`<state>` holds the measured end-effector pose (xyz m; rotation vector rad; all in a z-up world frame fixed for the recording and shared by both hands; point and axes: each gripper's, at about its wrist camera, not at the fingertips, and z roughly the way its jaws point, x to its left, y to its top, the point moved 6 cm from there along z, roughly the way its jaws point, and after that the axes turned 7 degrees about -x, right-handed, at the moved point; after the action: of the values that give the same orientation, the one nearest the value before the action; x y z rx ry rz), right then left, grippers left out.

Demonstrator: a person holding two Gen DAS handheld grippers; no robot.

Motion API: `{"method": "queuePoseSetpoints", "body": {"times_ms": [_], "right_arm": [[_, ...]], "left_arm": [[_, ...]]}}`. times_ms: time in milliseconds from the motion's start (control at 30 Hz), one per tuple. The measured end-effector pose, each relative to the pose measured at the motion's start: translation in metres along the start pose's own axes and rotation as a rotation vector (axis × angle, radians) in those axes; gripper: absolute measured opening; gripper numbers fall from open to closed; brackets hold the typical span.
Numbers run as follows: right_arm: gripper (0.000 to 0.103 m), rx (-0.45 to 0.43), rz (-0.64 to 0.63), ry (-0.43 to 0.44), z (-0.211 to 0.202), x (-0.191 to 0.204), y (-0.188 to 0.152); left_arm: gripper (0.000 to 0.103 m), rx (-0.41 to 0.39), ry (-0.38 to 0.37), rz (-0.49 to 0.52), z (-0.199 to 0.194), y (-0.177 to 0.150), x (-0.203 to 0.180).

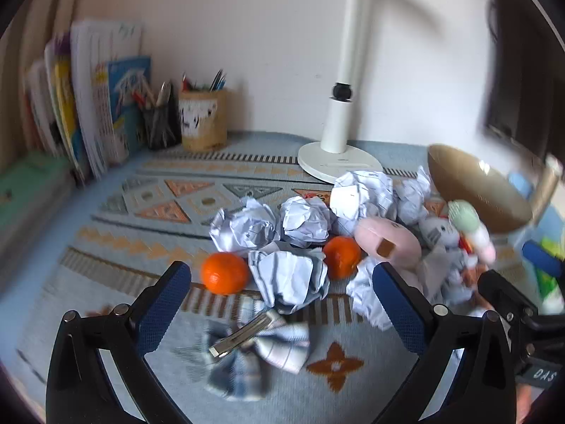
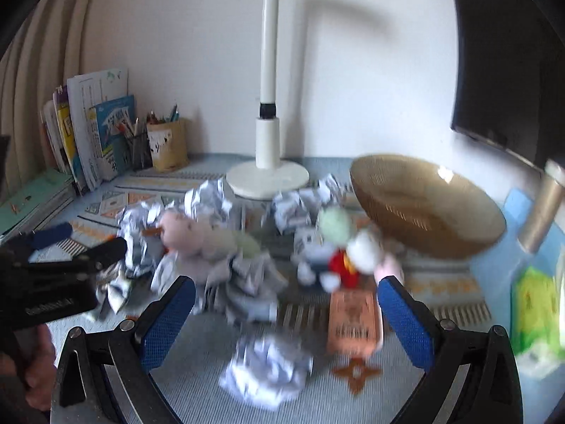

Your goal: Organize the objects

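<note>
Left gripper (image 1: 282, 296) fingers spread wide, empty, above hair clip (image 1: 243, 335), right gripper (image 2: 286, 311) fingers likewise wide, over crumpled paper (image 2: 265, 371)

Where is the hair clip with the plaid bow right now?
In the left wrist view, the plaid bow hair clip lies on the patterned mat between the open left gripper fingers, just in front of a crumpled paper ball.

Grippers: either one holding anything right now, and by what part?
Nothing held. Left gripper is open above the hair clip; right gripper is open over crumpled paper.
</note>
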<state>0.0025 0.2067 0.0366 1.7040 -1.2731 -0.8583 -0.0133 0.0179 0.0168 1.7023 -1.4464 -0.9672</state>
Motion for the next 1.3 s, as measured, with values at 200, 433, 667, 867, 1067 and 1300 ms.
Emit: {"method": "queuePoseSetpoints", "body": {"times_ms": [200, 433, 667, 867, 1067, 1300], "right_arm": [[0.103, 0.023, 0.044, 0.030, 0.026, 0.000, -0.009], [0.103, 0.049, 0.063, 0.008, 0.031, -0.006, -0.015], [0.103, 0.026, -0.003, -0.028, 0.025, 0.003, -0.015], [0.103, 0.041, 0.020, -0.025, 0.026, -0.001, -0.015], [0.103, 0.046, 0.014, -0.033, 0.026, -0.001, -0.015], [0.103, 0.051, 0.024, -0.027, 0.027, -0.002, -0.016]], "left_arm": [[0.102, -0.013, -0.006, 0.013, 0.000, -0.004, -0.004], [0.102, -0.002, -0.009, 0.028, 0.003, -0.009, -0.005], [0.102, 0.002, -0.016, 0.028, 0.002, -0.009, -0.005], [0.102, 0.000, -0.023, 0.033, 0.001, -0.010, -0.006], [0.102, 0.003, -0.027, 0.025, 0.002, -0.010, -0.006], [0.102, 0.003, -0.023, 0.036, 0.003, -0.010, -0.009]]}}
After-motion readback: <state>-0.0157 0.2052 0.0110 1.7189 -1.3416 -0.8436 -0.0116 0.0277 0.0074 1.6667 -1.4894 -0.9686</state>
